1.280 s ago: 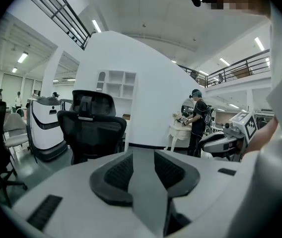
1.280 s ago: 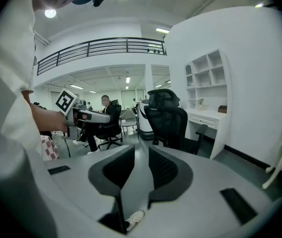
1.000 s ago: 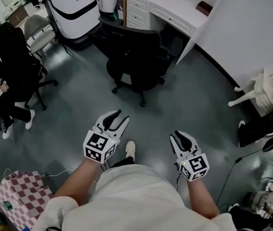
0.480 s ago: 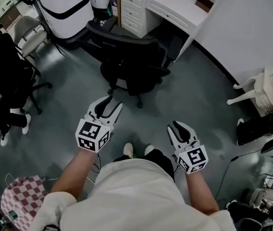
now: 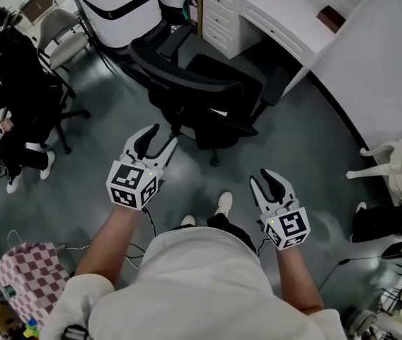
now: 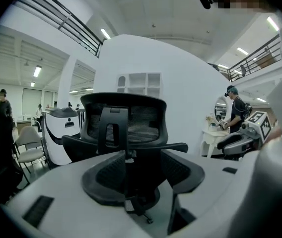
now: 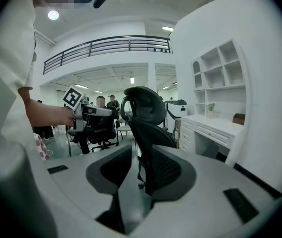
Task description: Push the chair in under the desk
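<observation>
Chair [image 5: 201, 94] — black, with a curved mesh back — stands near the white desk [image 5: 279, 20] in the head view, its wheeled base mostly hidden under the seat. In the left gripper view, the left gripper [image 6: 143, 175] has just been opening its jaws; they stand apart, empty, framing the chair's back. In the right gripper view, the right gripper [image 7: 137, 168] has likewise been opening its jaws, which are apart on nothing — the chair shows side-on beyond, its base cut off.

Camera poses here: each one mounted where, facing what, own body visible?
Head view: on head, steeply down at chair; shows torso, forearms, left hand-held gripper, right hand-held gripper.
Left gripper view: on that gripper, faces chair's back; right hand-held gripper at edge.
Right gripper view: likewise, chair's side, white desk; left forearm.
Shared: chair. Both grippers' jaws: empty, just opening.
</observation>
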Motion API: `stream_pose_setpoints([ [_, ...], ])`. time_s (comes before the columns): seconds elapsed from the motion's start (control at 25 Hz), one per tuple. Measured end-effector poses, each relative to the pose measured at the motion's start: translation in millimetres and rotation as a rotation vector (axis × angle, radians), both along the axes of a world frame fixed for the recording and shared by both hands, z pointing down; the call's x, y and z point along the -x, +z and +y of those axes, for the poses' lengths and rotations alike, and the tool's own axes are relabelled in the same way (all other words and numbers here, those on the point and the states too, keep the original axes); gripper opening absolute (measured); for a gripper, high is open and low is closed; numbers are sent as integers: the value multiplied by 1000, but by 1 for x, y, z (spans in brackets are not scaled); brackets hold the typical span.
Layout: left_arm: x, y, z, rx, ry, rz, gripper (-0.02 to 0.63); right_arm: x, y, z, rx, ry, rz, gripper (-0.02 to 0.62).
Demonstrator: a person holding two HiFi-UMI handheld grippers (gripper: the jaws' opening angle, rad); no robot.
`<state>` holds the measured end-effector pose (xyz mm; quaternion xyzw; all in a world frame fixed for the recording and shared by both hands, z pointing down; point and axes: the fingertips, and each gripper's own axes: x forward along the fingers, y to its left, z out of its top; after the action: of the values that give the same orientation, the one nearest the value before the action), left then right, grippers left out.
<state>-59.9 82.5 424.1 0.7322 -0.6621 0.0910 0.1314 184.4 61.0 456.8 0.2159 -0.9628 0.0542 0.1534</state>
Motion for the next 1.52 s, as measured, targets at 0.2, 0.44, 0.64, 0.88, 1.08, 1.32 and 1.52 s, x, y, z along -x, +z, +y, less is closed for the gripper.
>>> stream_pose_setpoints([
  [0.2,28,-6,-35,4,-86,-22,260,14,5,-51,5,-74,-1,132],
  [0.44,55,-9,-55,24,-174,-43,299,38,18,-85,10,-187,10,163],
  [0.64,54,-8,-63,36,-249,-38,328,49,29,-111,2,-294,31,176],
  [0.88,79,-8,-69,30,-259,-62,350,78,39,-106,-17,-376,58,176],
  [1.08,93,-13,-83,9,-167,-27,367,101,44,-95,-23,-440,99,183],
  [1.32,92,-11,-89,14,-95,-41,321,119,43,-87,-35,-424,106,181],
  [1.52,93,-8,-92,27,-83,-42,318,121,46,-88,-18,-409,104,178],
])
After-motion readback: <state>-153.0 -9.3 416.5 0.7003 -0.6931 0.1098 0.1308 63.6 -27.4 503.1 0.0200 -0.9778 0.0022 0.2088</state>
